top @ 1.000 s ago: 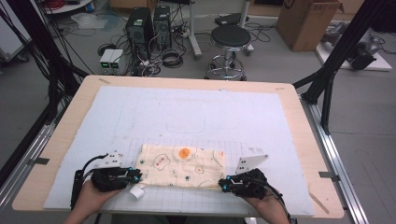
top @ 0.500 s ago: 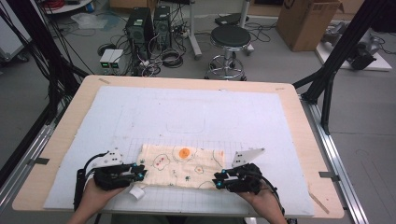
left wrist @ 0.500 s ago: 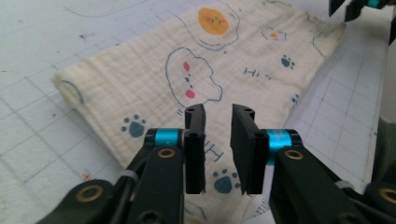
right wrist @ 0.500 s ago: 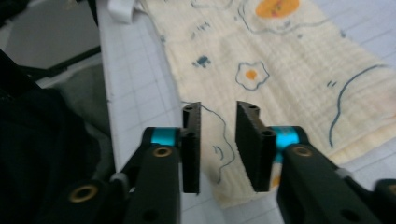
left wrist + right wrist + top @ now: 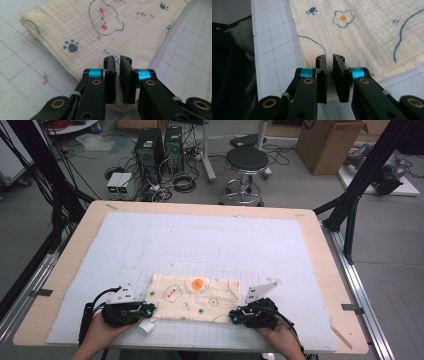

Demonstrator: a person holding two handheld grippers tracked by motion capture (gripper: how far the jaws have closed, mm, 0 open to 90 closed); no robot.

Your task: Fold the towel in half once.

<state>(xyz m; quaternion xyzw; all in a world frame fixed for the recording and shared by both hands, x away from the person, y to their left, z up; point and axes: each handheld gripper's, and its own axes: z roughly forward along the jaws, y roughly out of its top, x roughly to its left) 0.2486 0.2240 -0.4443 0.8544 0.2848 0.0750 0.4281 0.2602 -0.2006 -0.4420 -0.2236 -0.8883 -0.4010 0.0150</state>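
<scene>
Since the earlier frame both grippers' jaws have been closing; the left gripper (image 5: pixel 146 309) and right gripper (image 5: pixel 234 314), held low and level, pinch the cloth's (image 5: pixel 200 292) near corners.

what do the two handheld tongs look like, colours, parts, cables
Both the left tongs and the right tongs are black, with two flat rectangular jaws, a bright blue metal collar behind each jaw, and brass-coloured pivot rivets on the linkage arms. In the high view each carries a grey three-cornered plate on top and trails a black cable.
</scene>
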